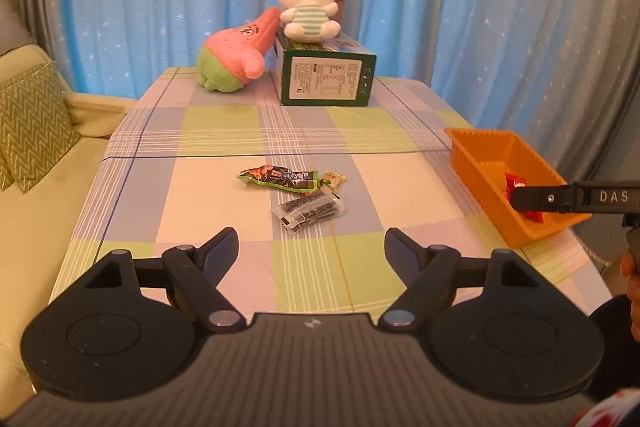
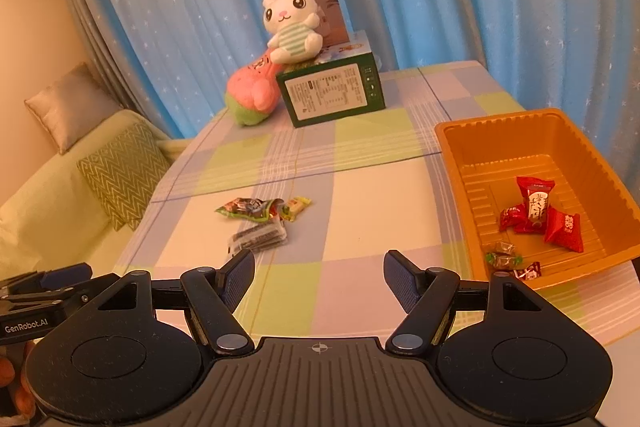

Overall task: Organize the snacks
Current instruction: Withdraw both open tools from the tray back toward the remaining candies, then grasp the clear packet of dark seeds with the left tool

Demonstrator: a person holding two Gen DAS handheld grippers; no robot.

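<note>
Three loose snacks lie mid-table: a green-and-dark packet (image 1: 279,177) (image 2: 248,207), a small yellow-green candy (image 1: 334,179) (image 2: 295,206) and a clear packet with dark print (image 1: 309,211) (image 2: 258,239). An orange tray (image 1: 486,183) (image 2: 456,163) at the right holds red packets (image 2: 536,205) and small wrapped candies (image 2: 505,259). My left gripper (image 1: 311,251) is open and empty, just short of the loose snacks. My right gripper (image 2: 319,277) is open and empty, left of the tray's near corner; one of its fingers (image 1: 540,199) shows over the tray.
A green box (image 1: 326,77) (image 2: 334,93) with a white rabbit plush (image 1: 308,5) (image 2: 290,27) stands at the table's far end, a pink-green plush (image 1: 236,57) (image 2: 252,95) beside it. A sofa with cushions (image 1: 32,131) (image 2: 124,175) lies left. Blue curtains hang behind.
</note>
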